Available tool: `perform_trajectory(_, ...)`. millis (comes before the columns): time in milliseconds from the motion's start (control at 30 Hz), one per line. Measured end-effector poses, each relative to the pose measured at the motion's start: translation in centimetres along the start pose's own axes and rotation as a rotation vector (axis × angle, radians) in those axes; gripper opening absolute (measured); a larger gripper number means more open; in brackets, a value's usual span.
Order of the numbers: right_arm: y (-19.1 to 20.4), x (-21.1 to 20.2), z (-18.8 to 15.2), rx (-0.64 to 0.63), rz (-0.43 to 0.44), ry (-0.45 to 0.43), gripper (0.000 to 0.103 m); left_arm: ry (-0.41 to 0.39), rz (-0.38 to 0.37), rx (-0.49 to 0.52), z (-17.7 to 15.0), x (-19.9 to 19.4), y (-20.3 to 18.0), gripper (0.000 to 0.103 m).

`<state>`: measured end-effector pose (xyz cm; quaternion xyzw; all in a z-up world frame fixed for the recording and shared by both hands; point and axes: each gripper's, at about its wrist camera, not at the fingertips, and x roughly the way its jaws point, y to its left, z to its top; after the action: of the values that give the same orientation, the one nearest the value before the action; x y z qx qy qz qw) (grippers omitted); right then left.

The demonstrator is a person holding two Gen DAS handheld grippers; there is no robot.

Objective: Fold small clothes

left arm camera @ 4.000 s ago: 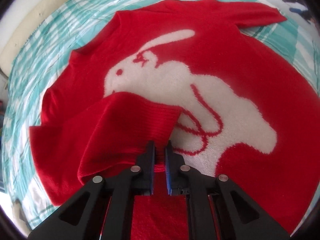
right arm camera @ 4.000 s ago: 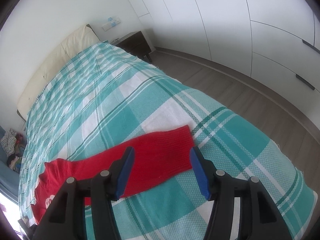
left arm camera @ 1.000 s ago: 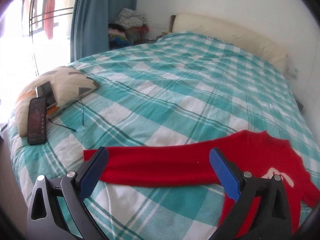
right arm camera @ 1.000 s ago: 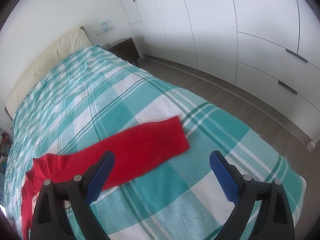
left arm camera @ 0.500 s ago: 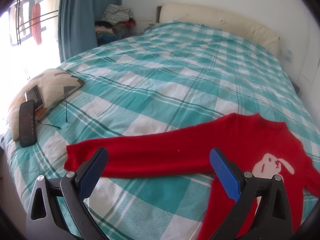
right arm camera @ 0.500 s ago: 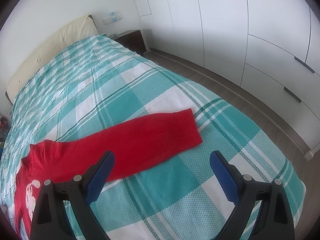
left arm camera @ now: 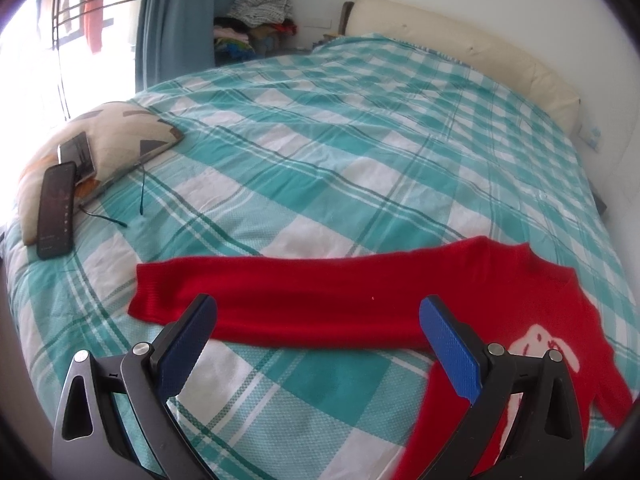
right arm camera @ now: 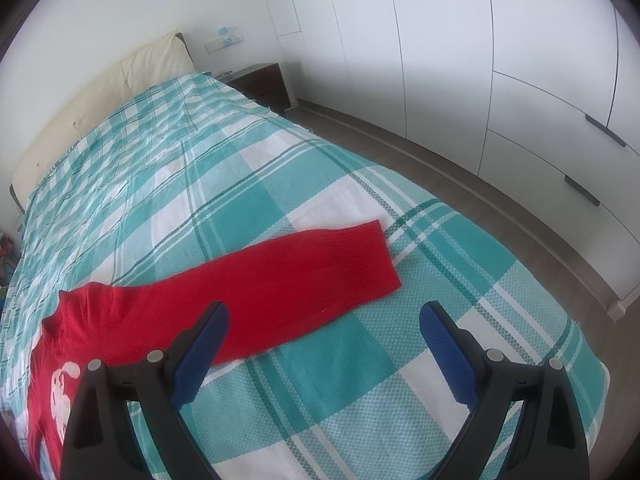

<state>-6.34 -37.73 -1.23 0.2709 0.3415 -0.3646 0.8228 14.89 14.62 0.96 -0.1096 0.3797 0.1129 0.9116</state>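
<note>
Knitted red sweater (left arm camera: pixel 360 300), ribbed cuffs, checked woven bedspread (left arm camera: pixel 320 140)

A home bedroom: checked bed (left arm camera: pixel 360 128), wardrobe (right arm camera: pixel 500 60), nightstand (right arm camera: pixel 264 82).

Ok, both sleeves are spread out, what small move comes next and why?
Probably lower the left tongs onto the left sleeve's cuff and close. Both tongs are open and empty, the right tongs too, and the red sweater lies flat with sleeves unfolded.
</note>
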Motion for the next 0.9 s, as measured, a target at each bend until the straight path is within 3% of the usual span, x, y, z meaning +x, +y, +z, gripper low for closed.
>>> perform_trajectory(900,0.27,0.14,-0.18,-0.005,-0.001,0.004,0.095,0.031,0.019,0.028,-0.49,1.01,-0.37,0.102)
